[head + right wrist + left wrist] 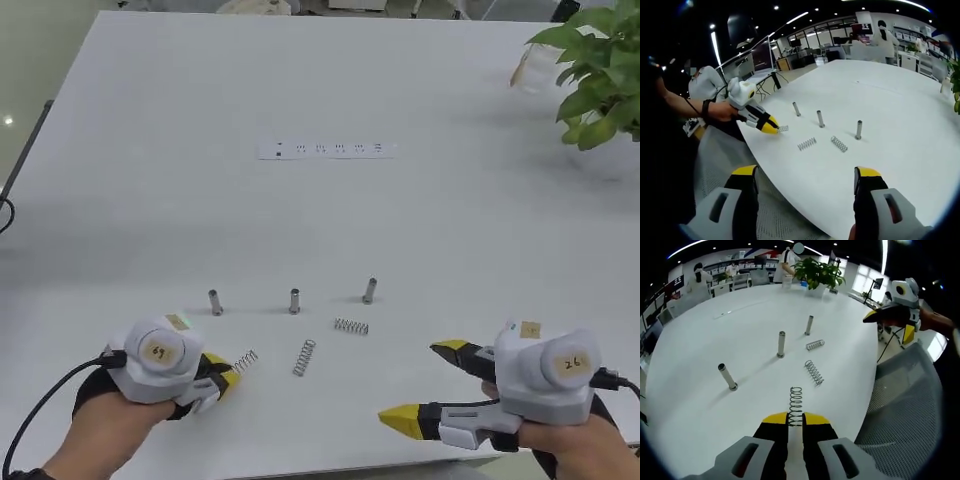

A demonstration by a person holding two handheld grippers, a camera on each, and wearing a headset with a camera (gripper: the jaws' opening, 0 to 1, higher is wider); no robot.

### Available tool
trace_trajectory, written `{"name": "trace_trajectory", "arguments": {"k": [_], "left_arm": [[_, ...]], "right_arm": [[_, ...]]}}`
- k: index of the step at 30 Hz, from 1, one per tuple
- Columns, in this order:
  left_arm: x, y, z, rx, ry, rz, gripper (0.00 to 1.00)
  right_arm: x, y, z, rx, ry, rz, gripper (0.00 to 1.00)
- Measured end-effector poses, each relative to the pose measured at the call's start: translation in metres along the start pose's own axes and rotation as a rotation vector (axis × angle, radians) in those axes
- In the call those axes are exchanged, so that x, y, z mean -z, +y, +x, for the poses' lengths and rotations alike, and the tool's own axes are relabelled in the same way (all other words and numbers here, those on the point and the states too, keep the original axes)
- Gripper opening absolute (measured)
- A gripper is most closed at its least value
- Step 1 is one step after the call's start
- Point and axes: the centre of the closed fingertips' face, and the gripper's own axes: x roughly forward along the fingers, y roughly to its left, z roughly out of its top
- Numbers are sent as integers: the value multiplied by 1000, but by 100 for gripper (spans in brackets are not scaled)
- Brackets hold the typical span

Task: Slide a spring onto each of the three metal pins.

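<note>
Springs: three on the white table (450,220), all lying flat, none on a pin yet. The near spring (796,397) lay with its end between the yellow tips of the left gripper (795,418). The jaws were drawn in to a narrow slot around the coil. We judged it pinched there, with the rest of the spring pointing away along the line of the jaws. We read this end grip as deliberate, since it left the far opening and most of the bore free to pass over a pin top.

The middle spring (304,357) and the far spring (351,326) lay loose just in front of the pin row, touching neither a pin nor each other.

Pins: the left pin (215,301), middle pin (294,300) and right pin (370,290) stood in a row, well apart from one another, all bare. The left pin was the closest to the held spring, so we took it as the likely first target.

The right gripper (806,172) had its jaws spread wide with nothing between them. It was held at the near table edge, off to the right of the work. We took this as a waiting posture, open and ready for one of the loose springs while staying out of the left side's way.

Stage: first spring at pickup, task barely begun. Risk noted: a thin coil gripped at one end may droop or slip, so it will need lining up with the pin before it goes down
</note>
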Motion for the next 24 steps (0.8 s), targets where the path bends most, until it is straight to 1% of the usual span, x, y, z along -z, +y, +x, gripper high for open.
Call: {"name": "trace_trajectory", "arguments": {"k": [6,9,12,16,19,24], "left_arm": [[-5,-10,-4,20,-1,35,2],[-11,-17,-5,35,-7,60,2],[-15,-25,-5,51,-4,93,2],[-22,-34,-5,67,-13,118,2],[-25,-40,-4,80,-17,131,2],[-31,-53,-5,104,-25,155,2]], "right_arm": [[-2,3,2,-15,-8,-1,73],[-3,6,4,-30,-17,3,72],[-3,8,7,-40,-18,0,70],[-4,11,10,-55,-20,-8,67],[-5,12,12,-68,-19,-13,65],[-9,17,15,-101,-39,-18,59]]}}
